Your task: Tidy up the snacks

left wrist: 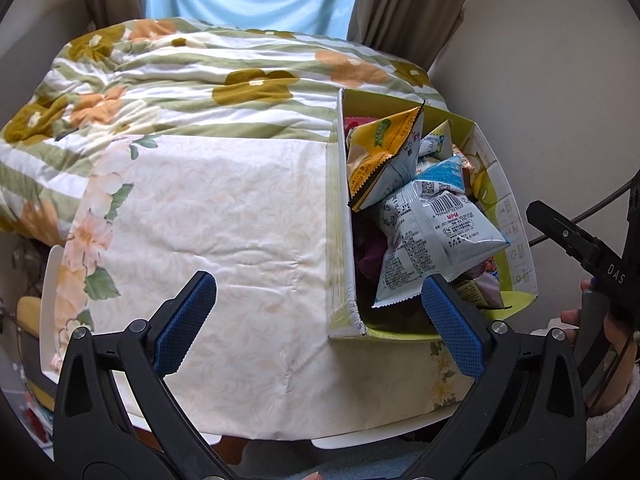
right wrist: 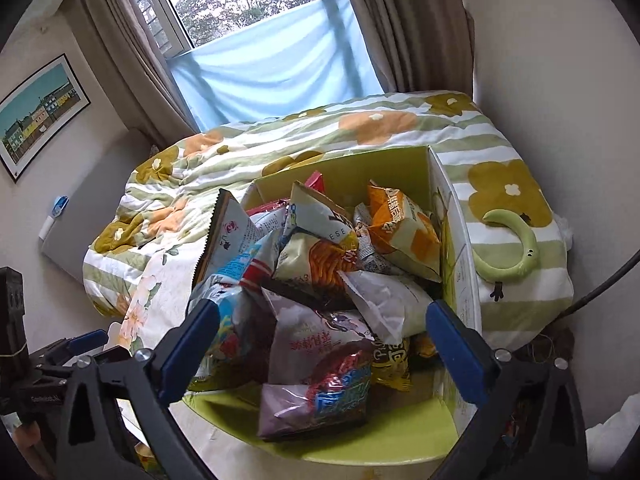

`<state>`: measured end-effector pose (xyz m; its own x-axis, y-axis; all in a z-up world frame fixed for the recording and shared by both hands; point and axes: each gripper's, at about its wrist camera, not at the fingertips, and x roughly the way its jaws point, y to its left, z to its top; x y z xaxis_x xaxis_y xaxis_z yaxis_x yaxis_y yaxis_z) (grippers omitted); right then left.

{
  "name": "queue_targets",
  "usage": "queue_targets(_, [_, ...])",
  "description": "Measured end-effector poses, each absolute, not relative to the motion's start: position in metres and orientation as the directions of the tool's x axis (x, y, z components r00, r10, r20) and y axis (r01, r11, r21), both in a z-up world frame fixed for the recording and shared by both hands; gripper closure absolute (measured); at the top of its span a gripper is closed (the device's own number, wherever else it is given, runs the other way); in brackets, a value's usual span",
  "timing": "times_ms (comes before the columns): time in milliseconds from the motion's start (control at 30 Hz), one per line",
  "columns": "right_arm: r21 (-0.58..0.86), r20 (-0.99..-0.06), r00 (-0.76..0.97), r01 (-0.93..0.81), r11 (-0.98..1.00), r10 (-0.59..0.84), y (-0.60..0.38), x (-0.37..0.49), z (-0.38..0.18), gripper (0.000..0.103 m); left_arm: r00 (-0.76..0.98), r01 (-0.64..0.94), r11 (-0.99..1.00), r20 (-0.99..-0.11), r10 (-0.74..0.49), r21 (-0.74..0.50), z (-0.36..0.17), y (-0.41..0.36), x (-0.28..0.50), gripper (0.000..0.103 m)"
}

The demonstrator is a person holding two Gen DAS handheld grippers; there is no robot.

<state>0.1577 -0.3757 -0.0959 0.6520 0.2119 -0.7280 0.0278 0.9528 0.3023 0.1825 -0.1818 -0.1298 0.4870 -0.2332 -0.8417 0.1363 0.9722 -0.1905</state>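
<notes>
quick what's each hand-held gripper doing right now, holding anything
Left hand-held gripper: open, holding nothing, over the tablecloth.
Right hand-held gripper: open wide, holding nothing, above the snack packets in the box.

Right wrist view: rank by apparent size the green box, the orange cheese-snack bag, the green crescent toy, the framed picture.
1. Green box, by far the largest.
2. Orange bag.
3. Framed picture and green crescent toy look alike; the picture hangs farther off, so no ranking between them.
</notes>
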Motion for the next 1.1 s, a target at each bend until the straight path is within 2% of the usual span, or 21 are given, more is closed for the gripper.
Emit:
queue_targets(233, [0.233,-0.659,0.739,0.024,0.972,0.14,-0.347,0.112,-0.046,0.0,0.589,0.19,0.971,-0.775,-0.231,-0.145,-0.081,-0.163,0.151,0.001])
queue_targets(600, [0.102,-0.57,0.822,0.093,0.99,-0.018,-0.288,0.022,0.009,0.0,0.81,0.177,0.983,-0.574,-0.116,0.051,-0.002,-0.13,0.056,0.001])
queue_targets(1100, [0.051,-0.567,0.82,0.133,0.99,-0.081,-0.26,-0.02,0.008,0.001,0.822,0.18,0.983,-0.554,-0.129,0.038,-0.001,-0.118,0.007,0.001])
